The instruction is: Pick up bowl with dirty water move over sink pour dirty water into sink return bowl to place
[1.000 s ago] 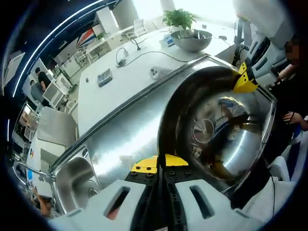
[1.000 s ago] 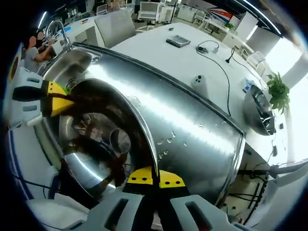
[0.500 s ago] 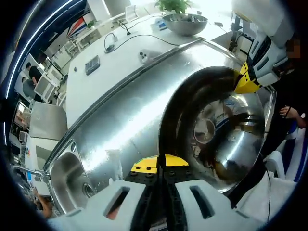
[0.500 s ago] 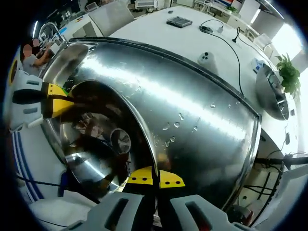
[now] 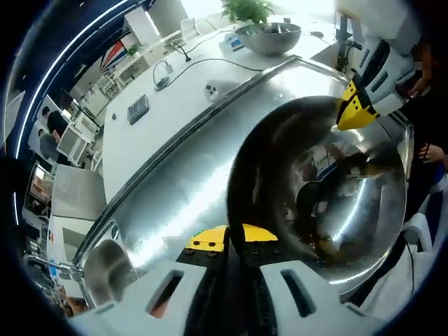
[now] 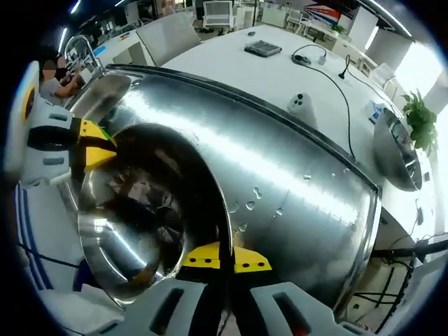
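Since the earlier pictures the bowl (image 5: 329, 189) has tipped further, so its shiny inside faces both cameras more openly and the brown water sits lower along its wall. In the left gripper view the left gripper (image 5: 231, 241) has its yellow-tipped jaws pinched narrow on the bowl's near rim, which rises between them. Across the bowl, at the far rim, the right gripper (image 5: 353, 112) clamps on with its own yellow tips. In the right gripper view the same holds mirrored: the right gripper (image 6: 225, 257) has its jaws closed on the rim at the bottom of the view, and the left gripper (image 6: 91, 143) grips the opposite edge. The bowl (image 6: 147, 210) is held over the steel draining surface (image 6: 280, 175), with the sink (image 6: 105, 91) beyond it. A second bowl (image 5: 269, 35) and a plant (image 5: 245, 8) stand on the white table (image 5: 175, 91).
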Motion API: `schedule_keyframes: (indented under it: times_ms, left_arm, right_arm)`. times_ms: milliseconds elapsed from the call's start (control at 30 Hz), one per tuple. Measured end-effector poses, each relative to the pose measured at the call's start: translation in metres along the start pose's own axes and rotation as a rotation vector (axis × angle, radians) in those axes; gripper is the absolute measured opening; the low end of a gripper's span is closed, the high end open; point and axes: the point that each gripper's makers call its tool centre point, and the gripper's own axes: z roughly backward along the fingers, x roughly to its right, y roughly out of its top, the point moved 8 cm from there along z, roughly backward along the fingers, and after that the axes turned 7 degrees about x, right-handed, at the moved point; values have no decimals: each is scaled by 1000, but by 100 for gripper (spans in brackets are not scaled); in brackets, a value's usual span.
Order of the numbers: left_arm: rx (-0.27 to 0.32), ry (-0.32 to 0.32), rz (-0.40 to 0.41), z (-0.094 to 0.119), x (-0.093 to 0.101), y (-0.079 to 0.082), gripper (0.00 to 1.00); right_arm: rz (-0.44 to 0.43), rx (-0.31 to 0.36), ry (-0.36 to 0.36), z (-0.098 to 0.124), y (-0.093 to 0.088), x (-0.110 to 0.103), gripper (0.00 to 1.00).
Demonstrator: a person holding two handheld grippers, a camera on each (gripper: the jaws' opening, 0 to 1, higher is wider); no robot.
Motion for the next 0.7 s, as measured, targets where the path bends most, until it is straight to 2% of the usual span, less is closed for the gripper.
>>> schedule_keyframes:
  times_ms: [200,467,533,600,700]
  left_arm:
    - [64,5,58,-9,-5,0,0]
    - [167,18,98,-15,-4,1,0]
    - [191,33,72,-15,-2,0,0]
    - [225,41,18,-15,-2,0,0]
    - [270,30,-26,-17,-1,-4,0]
  right_arm:
    - [-18,35,17,-7,-3,5,0]
    - [-21,156,61,-15,-14,12,1]
    - [0,237,78,-17,-14,13,2]
    - [3,260,91,-15,-18,13,3]
    - [-31,343,103,-15,-19,14,5]
